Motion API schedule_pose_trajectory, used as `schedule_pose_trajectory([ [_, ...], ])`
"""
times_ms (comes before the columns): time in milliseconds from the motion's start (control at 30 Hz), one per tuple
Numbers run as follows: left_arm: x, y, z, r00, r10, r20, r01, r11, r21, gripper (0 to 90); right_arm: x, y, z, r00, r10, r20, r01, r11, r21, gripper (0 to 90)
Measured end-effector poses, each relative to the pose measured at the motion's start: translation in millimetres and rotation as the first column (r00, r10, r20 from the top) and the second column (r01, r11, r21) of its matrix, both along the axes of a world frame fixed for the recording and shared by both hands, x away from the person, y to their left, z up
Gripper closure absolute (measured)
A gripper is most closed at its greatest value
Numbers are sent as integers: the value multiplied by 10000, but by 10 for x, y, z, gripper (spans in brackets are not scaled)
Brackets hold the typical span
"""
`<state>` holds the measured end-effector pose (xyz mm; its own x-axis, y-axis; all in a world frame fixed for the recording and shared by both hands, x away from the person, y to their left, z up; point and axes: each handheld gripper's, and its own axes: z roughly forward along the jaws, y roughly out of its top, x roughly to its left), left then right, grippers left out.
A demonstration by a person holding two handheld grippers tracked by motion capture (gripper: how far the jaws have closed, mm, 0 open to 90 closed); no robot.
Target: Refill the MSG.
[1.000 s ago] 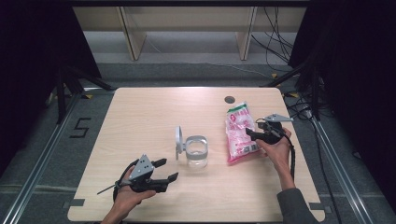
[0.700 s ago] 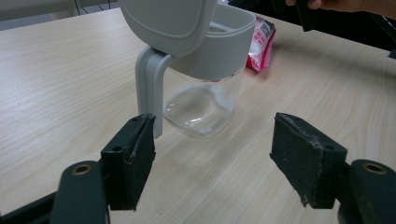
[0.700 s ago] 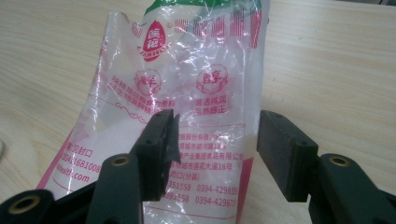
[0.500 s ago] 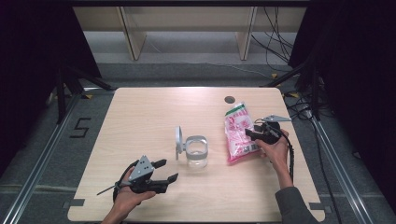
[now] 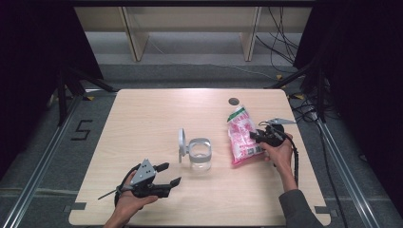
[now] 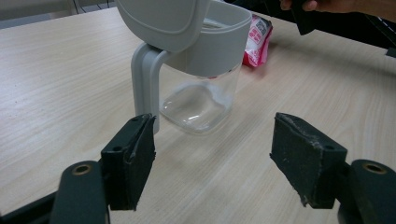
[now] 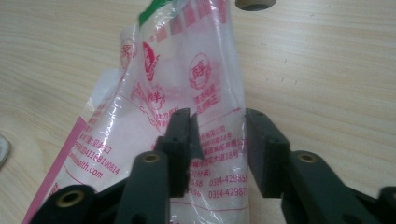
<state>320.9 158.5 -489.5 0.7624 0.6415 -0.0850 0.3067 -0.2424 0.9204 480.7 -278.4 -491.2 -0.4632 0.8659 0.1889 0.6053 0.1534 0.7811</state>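
— Bag [image 5: 243, 137] first: where does it lie from my right gripper [image 5: 257, 137]?

— Flat on the counter [image 5: 152, 114], right of centre, its long axis running away from me toward the small round hole [image 5: 233, 101]. In the right gripper view the jaws straddle a raised fold of the bag [image 7: 187, 107] with a gap between them, so I call that gripper released, not yet pinching.

— And the left?

— My left gripper [image 5: 166, 179] hovers near the front edge, jaws wide apart, holding nothing. The clear jar [image 5: 199, 154] with its grey flip lid [image 5: 181, 141] standing open sits between the two hands, just ahead of the left jaws.

— So which hand is nearer the bag?

— The right, by far. I judge closing it there should lift the bag by its long side.
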Motion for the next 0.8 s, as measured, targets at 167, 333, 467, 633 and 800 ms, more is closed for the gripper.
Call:
schedule_pose_trajectory([
  [167,-5,4,-2,10000,50,-18,-50,10000,-25,298,-17,-38,-12,10000,19,-50,-17,9997,257,745],
  [333,-10,12,-5,10000,3,36,-3,10000,56,298,-80,-46,0,9999,113,-16,-113,9999,28,790],
  [467,-17,10,-11,9997,181,-165,-182,9998,-72,298,-190,-36,14,9995,308,-16,-308,9995,-98,805],
  [633,-30,25,3,9997,232,-95,-233,9997,-73,299,-339,-22,35,9986,510,-149,-510,9987,7,817],
  [800,-44,33,11,9996,259,-90,-259,9997,-28,299,-511,-16,49,9978,656,-15,-656,9977,-170,824],
])
